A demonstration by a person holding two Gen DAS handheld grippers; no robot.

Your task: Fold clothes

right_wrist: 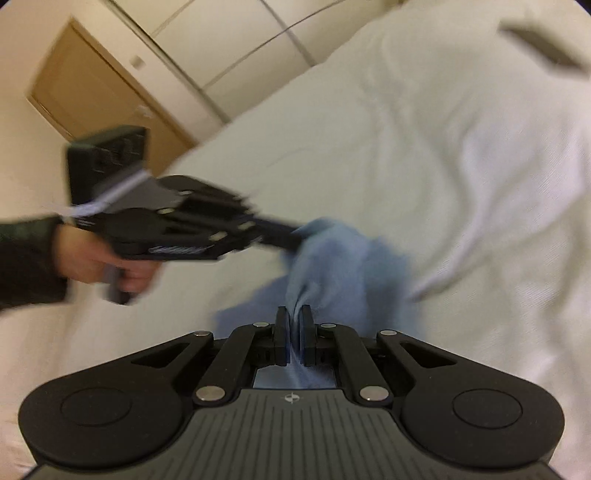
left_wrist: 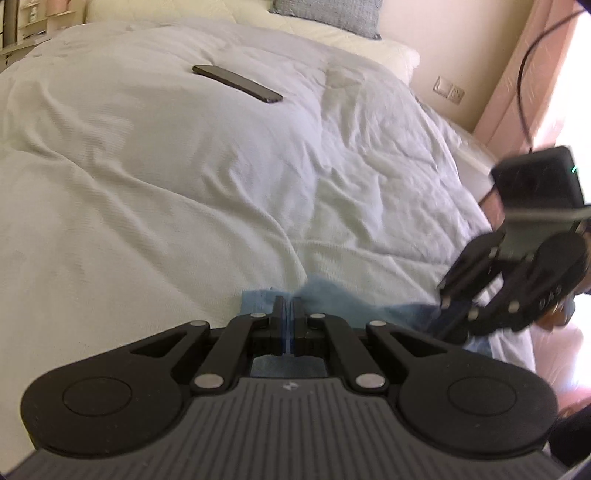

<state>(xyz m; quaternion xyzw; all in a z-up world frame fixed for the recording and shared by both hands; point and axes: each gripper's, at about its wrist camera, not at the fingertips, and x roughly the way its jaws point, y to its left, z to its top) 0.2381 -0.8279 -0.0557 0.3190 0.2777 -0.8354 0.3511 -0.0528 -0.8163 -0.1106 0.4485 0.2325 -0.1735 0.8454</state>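
Observation:
A light blue garment (left_wrist: pixel 343 306) (right_wrist: pixel 343 266) lies bunched on the white bed cover (left_wrist: pixel 184 166) (right_wrist: pixel 424 147). My left gripper (left_wrist: pixel 289 306) is shut on one edge of it, a thin blue strip showing between the pads. My right gripper (right_wrist: pixel 293 314) is shut on another part, with a fold of cloth pinched between its pads. In the left wrist view the right gripper (left_wrist: pixel 448 314) comes in from the right, blurred. In the right wrist view the left gripper (right_wrist: pixel 295 236) reaches in from the left, held by a hand (right_wrist: pixel 99 262) in a dark sleeve.
A dark flat phone-like object (left_wrist: pixel 236 83) (right_wrist: pixel 543 44) lies further up the bed. Pillows (left_wrist: pixel 325 14) sit at the head of the bed. A wall with a socket (left_wrist: pixel 448 90) and a pink curtain stand at the right. A wooden door (right_wrist: pixel 96 92) shows beyond the bed.

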